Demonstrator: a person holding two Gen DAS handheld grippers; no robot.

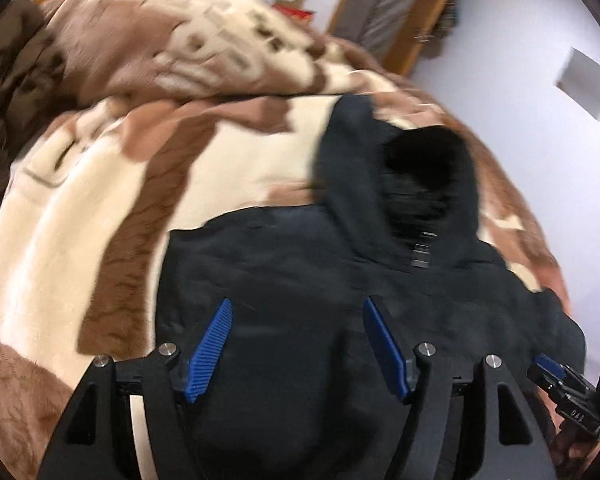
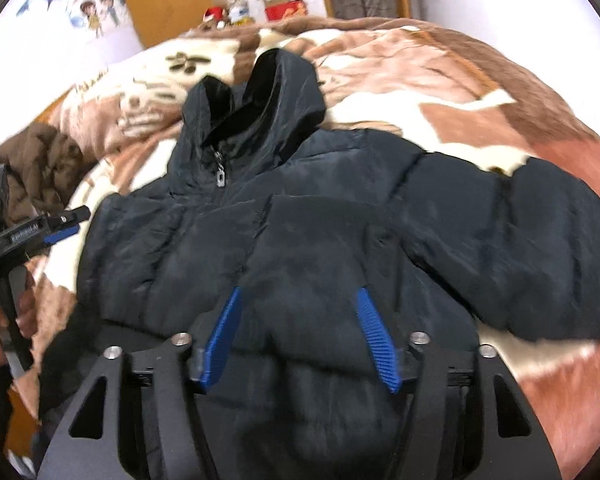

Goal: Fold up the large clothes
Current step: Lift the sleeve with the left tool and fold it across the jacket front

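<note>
Dark navy hooded puffer jacket (image 2: 300,216) lies front-up, zipped, on the bed's brown-and-cream plush blanket (image 1: 80,216). Left gripper (image 1: 296,344) and right gripper (image 2: 300,332) both hover over its lower front, blue-padded jaws parted about midway, nothing gripped.

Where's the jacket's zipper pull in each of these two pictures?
Left wrist view: zipper pull right of centre, just under the hood's opening.
Right wrist view: zipper pull left of centre, upper half, below the collar.
Shared landmark: the dark hood, lying on the brown-and-cream blanket.
</note>
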